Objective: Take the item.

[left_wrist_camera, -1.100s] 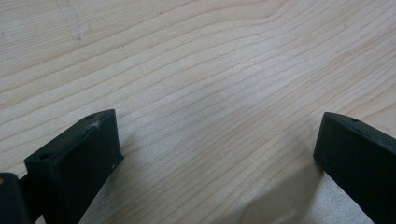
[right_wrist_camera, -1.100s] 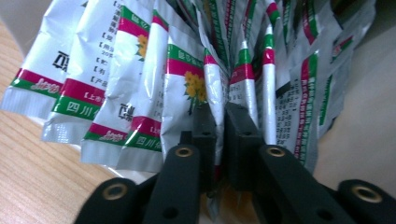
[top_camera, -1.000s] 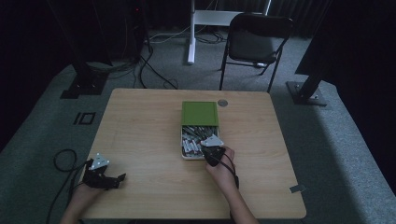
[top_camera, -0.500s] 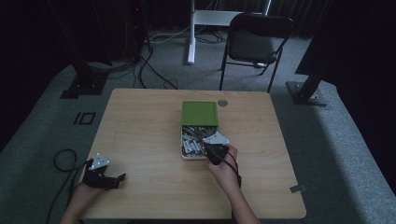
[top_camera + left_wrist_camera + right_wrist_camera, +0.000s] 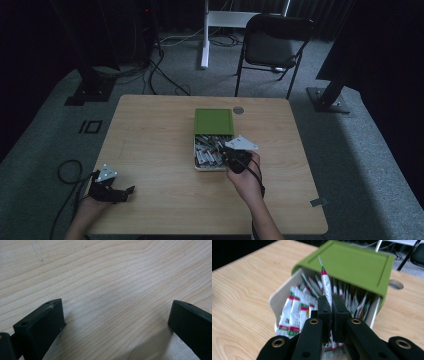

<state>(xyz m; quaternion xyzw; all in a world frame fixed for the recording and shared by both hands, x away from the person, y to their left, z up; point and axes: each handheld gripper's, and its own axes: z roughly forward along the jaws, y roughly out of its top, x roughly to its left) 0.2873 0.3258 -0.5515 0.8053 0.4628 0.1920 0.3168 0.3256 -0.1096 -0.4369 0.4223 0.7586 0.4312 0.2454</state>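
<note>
A cream box [image 5: 196, 159] [image 5: 277, 298] with a green lid [image 5: 213, 121] [image 5: 352, 263] slid half back stands at the table's middle, full of several white sachets [image 5: 207, 151] [image 5: 295, 311] with red and green ends. My right gripper [image 5: 233, 161] [image 5: 331, 308] hovers over the box's near right corner, shut on one sachet [image 5: 326, 286] that stands upright between the jaws. My left gripper [image 5: 120, 193] [image 5: 116, 315] rests low at the table's near left corner, open, with bare wood between its jaws.
The wooden table [image 5: 150, 145] has a round cable hole [image 5: 238, 110] just right of the lid. A black folding chair [image 5: 272, 45] and stand bases sit on the floor beyond the far edge. A cable [image 5: 67, 172] loops off the table's left side.
My right gripper has risen over the box with the sachet pinched in it. The left gripper has stayed where it was.
</note>
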